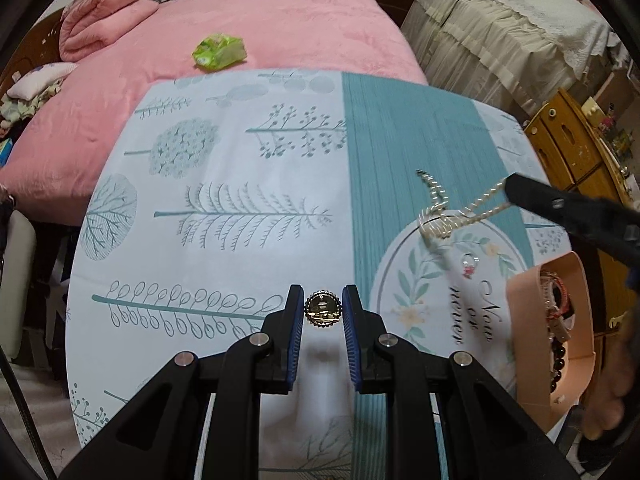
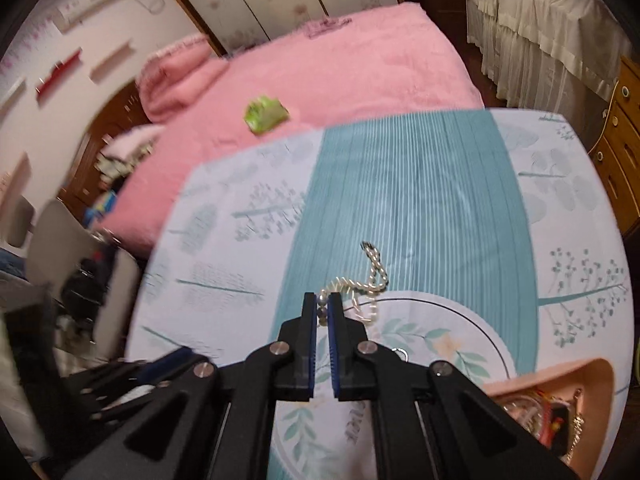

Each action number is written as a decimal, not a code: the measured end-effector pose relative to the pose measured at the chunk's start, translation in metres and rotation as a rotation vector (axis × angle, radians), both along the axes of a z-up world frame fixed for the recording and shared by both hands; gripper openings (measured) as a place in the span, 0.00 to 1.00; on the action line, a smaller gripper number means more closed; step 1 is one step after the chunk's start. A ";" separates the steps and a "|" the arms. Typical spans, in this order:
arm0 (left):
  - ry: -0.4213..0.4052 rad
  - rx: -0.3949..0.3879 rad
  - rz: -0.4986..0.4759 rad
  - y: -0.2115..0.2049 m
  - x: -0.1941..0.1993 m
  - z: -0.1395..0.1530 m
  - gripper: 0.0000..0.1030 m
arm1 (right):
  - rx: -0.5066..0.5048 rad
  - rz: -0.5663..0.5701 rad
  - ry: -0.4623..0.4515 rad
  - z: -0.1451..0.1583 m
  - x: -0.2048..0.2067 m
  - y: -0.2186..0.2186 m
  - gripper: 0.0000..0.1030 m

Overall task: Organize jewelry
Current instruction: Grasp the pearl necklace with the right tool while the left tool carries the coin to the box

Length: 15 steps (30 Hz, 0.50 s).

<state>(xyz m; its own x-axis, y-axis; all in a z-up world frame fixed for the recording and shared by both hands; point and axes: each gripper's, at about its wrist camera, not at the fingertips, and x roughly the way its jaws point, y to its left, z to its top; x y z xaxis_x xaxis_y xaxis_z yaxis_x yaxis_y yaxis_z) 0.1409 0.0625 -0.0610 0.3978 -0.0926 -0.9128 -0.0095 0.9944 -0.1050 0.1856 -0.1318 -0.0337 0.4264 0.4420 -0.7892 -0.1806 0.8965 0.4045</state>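
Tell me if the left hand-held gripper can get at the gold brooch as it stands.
Probably yes. The left hand-held gripper is open, and the gold brooch lies on the tablecloth between its fingertips with a gap on each side. Nothing blocks it; the right hand-held gripper holds the pearl necklace off to the side.

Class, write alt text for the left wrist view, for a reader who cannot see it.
The left gripper is open around a small round gold brooch on a table covered in a leaf-print cloth. To the right, the right gripper pinches a pearl necklace beside a pink box of jewelry; a pink bed lies behind.
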 end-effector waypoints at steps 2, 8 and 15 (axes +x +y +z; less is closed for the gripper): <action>-0.018 0.007 -0.013 -0.005 -0.004 0.008 0.17 | 0.035 0.004 -0.017 0.017 -0.009 -0.007 0.05; -0.060 0.008 -0.050 -0.023 -0.014 0.032 0.17 | 0.117 0.021 -0.062 0.057 -0.033 -0.019 0.05; -0.119 -0.002 -0.105 -0.049 -0.029 0.068 0.17 | 0.208 0.040 -0.154 0.111 -0.064 -0.038 0.05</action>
<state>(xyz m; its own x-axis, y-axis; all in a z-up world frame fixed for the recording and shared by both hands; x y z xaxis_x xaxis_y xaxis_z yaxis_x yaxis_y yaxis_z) 0.1121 0.0140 0.0067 0.4909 -0.1408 -0.8598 0.1072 0.9891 -0.1007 0.1216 -0.1698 0.0776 0.5136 0.6070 -0.6064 -0.2881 0.7877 0.5445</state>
